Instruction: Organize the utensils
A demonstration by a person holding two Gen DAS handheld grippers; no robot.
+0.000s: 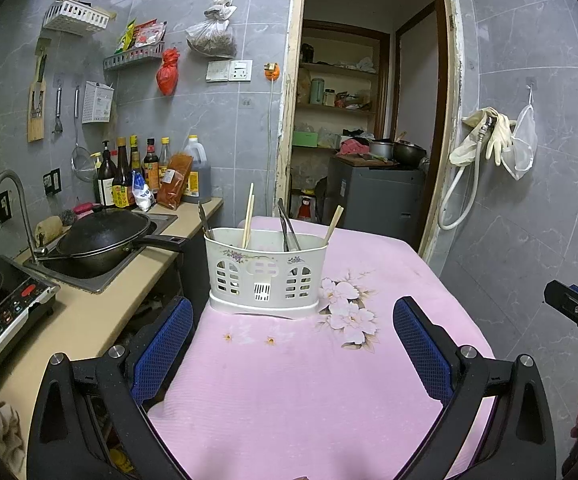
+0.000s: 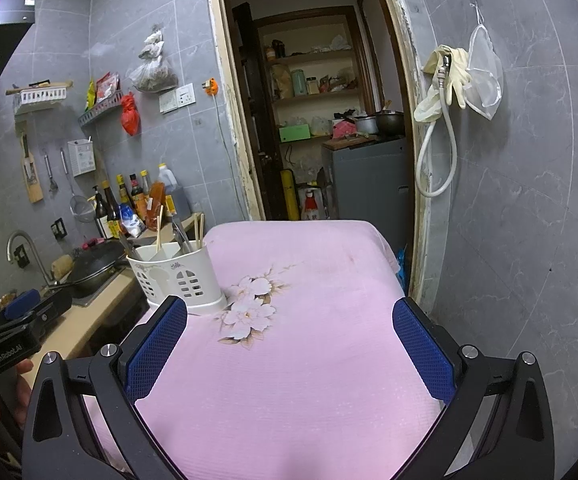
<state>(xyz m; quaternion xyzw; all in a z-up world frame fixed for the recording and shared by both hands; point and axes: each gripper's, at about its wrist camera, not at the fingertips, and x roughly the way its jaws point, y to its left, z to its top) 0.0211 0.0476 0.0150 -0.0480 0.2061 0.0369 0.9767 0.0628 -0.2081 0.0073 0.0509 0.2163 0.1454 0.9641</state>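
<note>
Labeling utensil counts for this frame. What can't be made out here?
- Utensil ends inside the white holder: hidden by its wall in both wrist views, so the metal pieces' type is unclear.
- Holder's compartments: only partly seen over the rim, right wrist view.
- Table near edge: covered by the left claw and right claw, both open.
- Pan contents: too dark.

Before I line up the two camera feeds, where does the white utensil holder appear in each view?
Left wrist: the white utensil holder stands at centre, just beyond the open left claw.
Right wrist: left of centre, touching the left finger of the open right claw in the image.
Shared landmark: the flower print on the pink cloth beside the holder.
</note>
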